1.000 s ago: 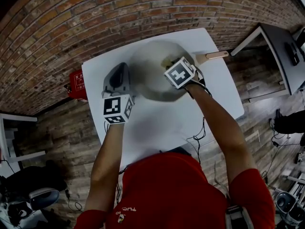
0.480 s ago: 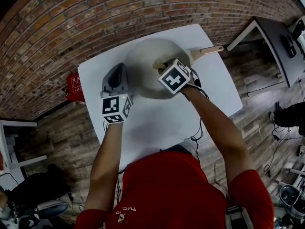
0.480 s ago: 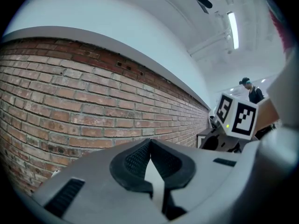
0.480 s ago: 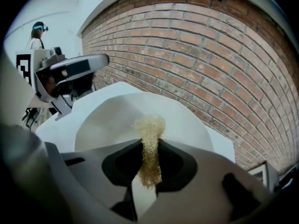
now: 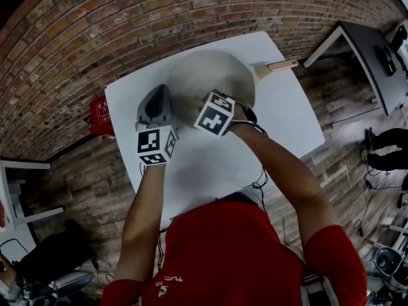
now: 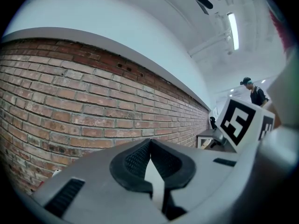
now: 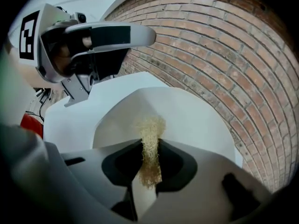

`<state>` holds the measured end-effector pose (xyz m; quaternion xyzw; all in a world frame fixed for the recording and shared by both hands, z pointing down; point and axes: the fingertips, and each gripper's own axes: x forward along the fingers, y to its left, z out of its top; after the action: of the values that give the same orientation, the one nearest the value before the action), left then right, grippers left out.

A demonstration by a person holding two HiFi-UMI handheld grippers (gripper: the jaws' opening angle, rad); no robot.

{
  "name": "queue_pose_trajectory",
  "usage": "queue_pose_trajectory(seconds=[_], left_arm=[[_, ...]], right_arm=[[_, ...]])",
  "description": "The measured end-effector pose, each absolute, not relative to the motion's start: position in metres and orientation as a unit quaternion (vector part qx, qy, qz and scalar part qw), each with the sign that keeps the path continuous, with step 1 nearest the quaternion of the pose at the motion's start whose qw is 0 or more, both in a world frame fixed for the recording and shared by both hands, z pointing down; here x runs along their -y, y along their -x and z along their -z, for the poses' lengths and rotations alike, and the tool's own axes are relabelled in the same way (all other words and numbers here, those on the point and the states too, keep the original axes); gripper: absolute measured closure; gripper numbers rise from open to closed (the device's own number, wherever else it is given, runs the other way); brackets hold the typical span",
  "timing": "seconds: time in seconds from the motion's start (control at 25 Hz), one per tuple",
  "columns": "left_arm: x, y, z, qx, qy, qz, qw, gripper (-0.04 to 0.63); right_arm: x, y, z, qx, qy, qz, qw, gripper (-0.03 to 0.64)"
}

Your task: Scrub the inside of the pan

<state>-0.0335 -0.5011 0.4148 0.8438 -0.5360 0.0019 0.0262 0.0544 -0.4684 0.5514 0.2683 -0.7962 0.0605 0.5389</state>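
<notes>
Right gripper point(image 7: 150, 146) fingers clamped on tan scrubber point(image 7: 149, 127) inside pan point(image 7: 196, 115); left gripper point(image 6: 149, 143) fingers together, at the pan's rim.

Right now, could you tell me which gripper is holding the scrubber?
The right gripper: its jaws pinch the tan fibrous scrubber over the pan. The left gripper has its jaws shut with nothing between them.

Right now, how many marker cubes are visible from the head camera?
2. One cube is on the left gripper, beside the pan's left rim; the other cube on the right gripper, over the pan's near edge. None seems hidden.
</notes>
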Motion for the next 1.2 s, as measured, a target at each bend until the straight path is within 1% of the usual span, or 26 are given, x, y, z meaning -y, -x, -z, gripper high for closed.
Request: queue_pose_trajectory(seconds=[0.44,0.6,0.76,0.84,0.92,1.04,1.2], left_arm=[[0.497,0.03,-0.419,0.532,-0.846,-0.009,0.024,0.581],[0.498,0.027,-0.419,0.529,-0.848,-0.012,0.022,0.581],[0.497,0.024,-0.416,0.526,-0.85,-0.013,0.02,0.581],[0.495,0.021,-0.412,0.524,-0.851,-0.012,0.017,0.581],[0.494,0.018,-0.406,0.522,-0.853,-0.008,0.014,0.581],[0.491,0.013,-0.391,0.517,-0.856,0.001,0.006,0.581],[0.484,0.005,-0.371,0.507,-0.862,0.012,0.004,0.581]], right_arm=[[0.486,-0.152,-0.544,0.749,-0.34,-0.076,0.564,0.531],[0.489,-0.166,-0.543,0.743,-0.355,-0.084,0.561,0.531],[0.489,-0.161,-0.536,0.752,-0.363,-0.084,0.543,0.531],[0.491,-0.154,-0.524,0.766,-0.373,-0.082,0.516,0.531],[0.492,-0.146,-0.508,0.787,-0.386,-0.084,0.473,0.531],[0.494,-0.134,-0.477,0.826,-0.404,-0.085,0.384,0.531],[0.492,-0.115,-0.429,0.871,-0.411,-0.058,0.262,0.529]])
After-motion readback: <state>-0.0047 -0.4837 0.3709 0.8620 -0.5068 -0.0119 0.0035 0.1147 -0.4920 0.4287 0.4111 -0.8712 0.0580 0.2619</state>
